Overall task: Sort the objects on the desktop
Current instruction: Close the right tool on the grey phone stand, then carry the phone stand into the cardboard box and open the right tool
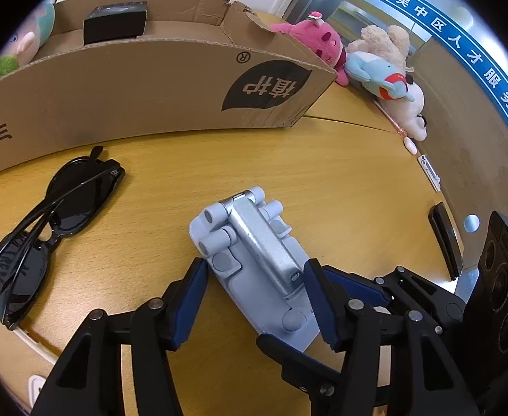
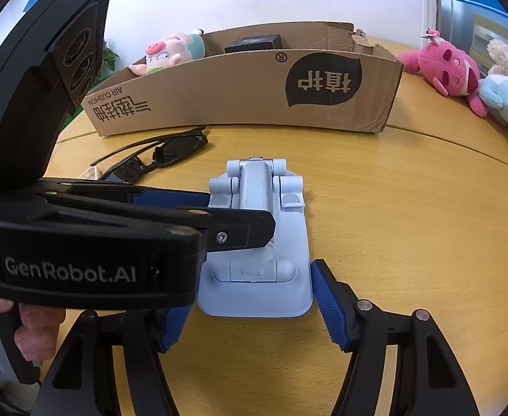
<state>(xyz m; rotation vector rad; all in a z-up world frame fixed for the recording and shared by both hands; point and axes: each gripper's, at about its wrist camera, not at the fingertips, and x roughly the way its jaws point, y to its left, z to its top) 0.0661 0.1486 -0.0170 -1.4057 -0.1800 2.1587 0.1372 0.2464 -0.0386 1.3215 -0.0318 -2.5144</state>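
Stand [image 1: 254, 263]: stiff, light, hinged, slick plastic; grip base edges. Left fingers [image 1: 198, 298] pinching it w/ narrowed gap; right fingers [image 2: 326, 298] straddle, contact unclear.

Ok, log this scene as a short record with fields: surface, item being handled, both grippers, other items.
surface: wooden table
handled item: folded grey phone stand, flat on the table
left gripper: straddles the stand, pads at its sides, contact unclear
right gripper: around the stand's near end, contact unclear
sunglasses: folded, left of the stand
box: cardboard, behind the stand, holds a black case and a pig plush
pink plush: on the table right of the box
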